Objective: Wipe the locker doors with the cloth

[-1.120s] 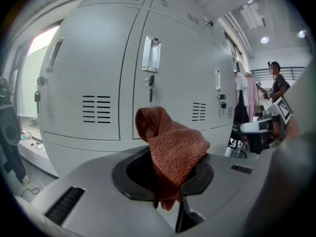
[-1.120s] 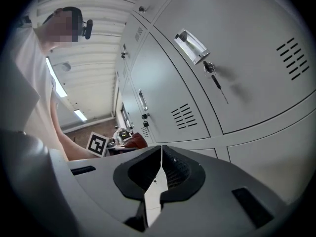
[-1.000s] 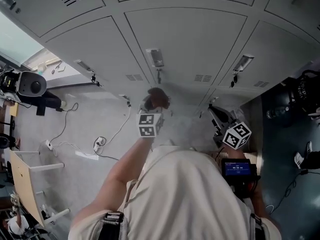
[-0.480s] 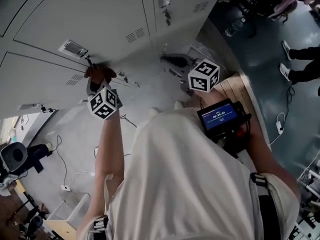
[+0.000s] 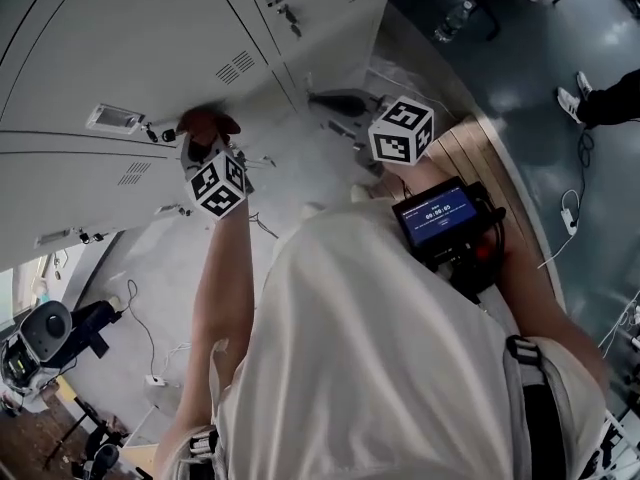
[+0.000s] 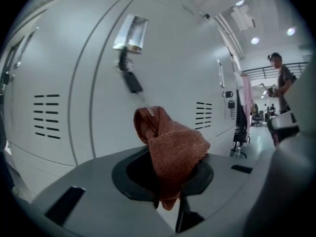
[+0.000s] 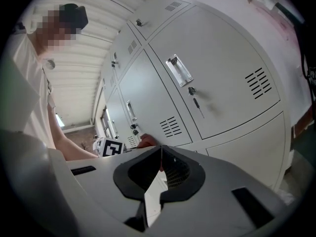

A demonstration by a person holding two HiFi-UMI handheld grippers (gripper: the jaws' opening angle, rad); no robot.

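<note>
A rust-red cloth [image 6: 170, 144] is bunched between the jaws of my left gripper [image 6: 168, 159], which is shut on it. The cloth [image 5: 205, 124] is up against a grey locker door [image 5: 130, 38], just right of a metal latch [image 5: 112, 118]. In the left gripper view a latch plate [image 6: 131, 32] with a hanging key [image 6: 130, 81] sits just above the cloth. My right gripper [image 5: 345, 101] hangs lower and to the right, off the lockers. Its jaws [image 7: 161, 169] are shut with nothing between them. The right gripper view looks along the locker row [image 7: 207, 78] toward the cloth [image 7: 146, 141].
A black device with a lit screen [image 5: 438, 211] rides on the right forearm. Cables [image 5: 150, 338] and dark equipment [image 5: 50, 333] lie on the floor at lower left. A person [image 6: 282, 85] stands far down the aisle, and a foot [image 5: 575, 100] shows at right.
The head view has swung round, so the lockers now sit at upper left. The left gripper has slid the cloth along the locker face to beside a latch. The right gripper has stayed shut.
</note>
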